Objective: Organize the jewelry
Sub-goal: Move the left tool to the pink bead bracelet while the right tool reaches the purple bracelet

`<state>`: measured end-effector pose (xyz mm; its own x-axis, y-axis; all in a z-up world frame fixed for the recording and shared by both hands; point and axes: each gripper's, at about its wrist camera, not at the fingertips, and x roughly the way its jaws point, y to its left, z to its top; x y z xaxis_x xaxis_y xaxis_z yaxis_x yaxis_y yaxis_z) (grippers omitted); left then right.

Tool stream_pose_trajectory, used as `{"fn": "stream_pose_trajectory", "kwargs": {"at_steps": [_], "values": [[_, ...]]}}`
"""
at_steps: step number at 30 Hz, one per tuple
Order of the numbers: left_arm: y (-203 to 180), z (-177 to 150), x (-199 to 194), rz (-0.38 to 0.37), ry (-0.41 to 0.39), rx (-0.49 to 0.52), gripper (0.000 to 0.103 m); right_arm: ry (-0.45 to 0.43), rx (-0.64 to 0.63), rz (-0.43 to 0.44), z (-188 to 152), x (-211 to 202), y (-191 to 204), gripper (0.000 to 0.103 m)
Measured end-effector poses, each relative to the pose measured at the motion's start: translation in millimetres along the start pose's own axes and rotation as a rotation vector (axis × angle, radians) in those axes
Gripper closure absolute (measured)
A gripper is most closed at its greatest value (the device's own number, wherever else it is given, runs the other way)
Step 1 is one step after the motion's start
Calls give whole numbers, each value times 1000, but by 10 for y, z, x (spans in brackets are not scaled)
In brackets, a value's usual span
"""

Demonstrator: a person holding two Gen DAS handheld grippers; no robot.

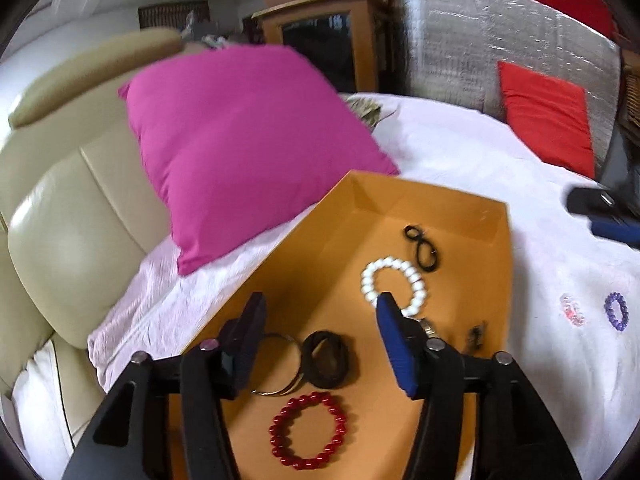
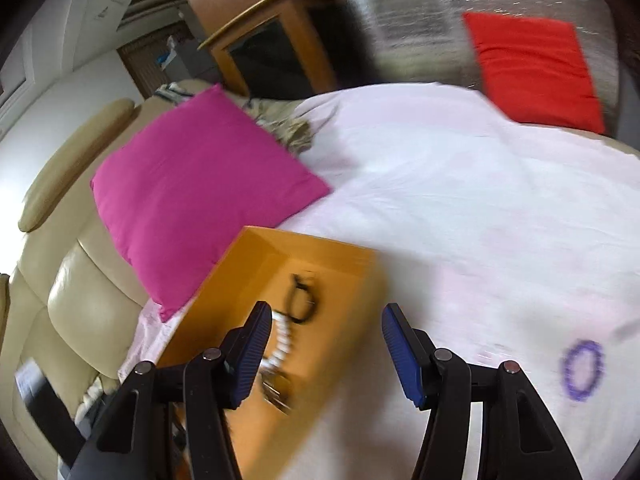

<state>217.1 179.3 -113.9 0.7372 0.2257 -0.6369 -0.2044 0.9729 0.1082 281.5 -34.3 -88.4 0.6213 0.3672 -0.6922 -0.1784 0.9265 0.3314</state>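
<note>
Most pieces already lie in the orange box (image 1: pixel 472 216): red bracelet (image 1: pixel 307 431) at 6 o'clock, white one (image 1: pixel 394 284) toward 1. Purple bracelet (image 2: pixel 582 370) and a clear pink one (image 1: pixel 572 310) wait on the bed (image 2: pixel 460 200). Left claw (image 1: pixel 320 344) and right claw (image 2: pixel 326 350) gape wide, empty.

A home living room: cream leather sofa (image 1: pixel 60 240) at left, pink cushion (image 1: pixel 248 152), wooden cabinet (image 1: pixel 320 40) at top.
</note>
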Motion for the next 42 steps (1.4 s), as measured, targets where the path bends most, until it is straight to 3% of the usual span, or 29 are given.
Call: {"fn": "stream_pose_trajectory", "kwargs": {"at_steps": [9, 16, 23, 42], "values": [[-572, 17, -188, -57, -53, 97, 40, -63, 77, -89, -372, -838, -892, 41], [-988, -21, -255, -77, -66, 169, 40, -120, 155, -109, -559, -1157, -1409, 41], [-1356, -86, -307, -87, -71, 236, 40, -158, 229, -118, -696, -1241, -1798, 41], [-2089, -162, -364, -138, -69, 319, 40, -97, 310, -130, -771, -1189, -2327, 41]]}}
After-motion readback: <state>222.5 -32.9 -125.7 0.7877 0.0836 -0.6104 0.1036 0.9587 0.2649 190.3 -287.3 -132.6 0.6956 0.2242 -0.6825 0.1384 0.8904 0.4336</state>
